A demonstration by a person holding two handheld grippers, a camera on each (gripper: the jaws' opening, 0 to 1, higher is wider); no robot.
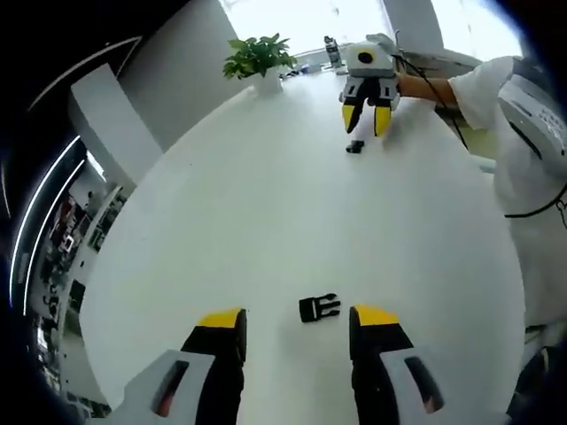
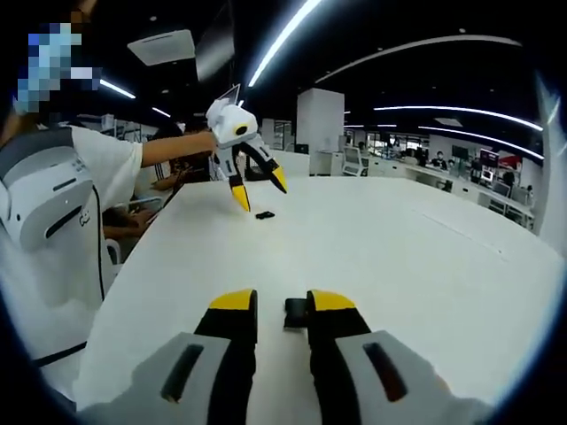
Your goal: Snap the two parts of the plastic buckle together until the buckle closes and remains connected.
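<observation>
Yellow-tipped jaws of the left hand-held gripper [image 1: 297, 326] stand spread and empty, with the pronged buckle half [image 1: 319, 307] lying on the white surface [image 1: 266, 204] just ahead of them. Farther along, the right hand-held gripper [image 2: 282, 308] has its jaws nearly together around the socket half [image 2: 294, 312]; whether it pinches it I cannot tell. Both black plastic pieces look light, stiff and slick, best gripped across the flat body, clear of the springy prongs. A potted plant [image 1: 259, 60] stands at the far edge.

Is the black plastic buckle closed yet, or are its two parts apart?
Apart. One black plastic buckle part lies on the white table before the left gripper; the other part sits by the right gripper.
</observation>
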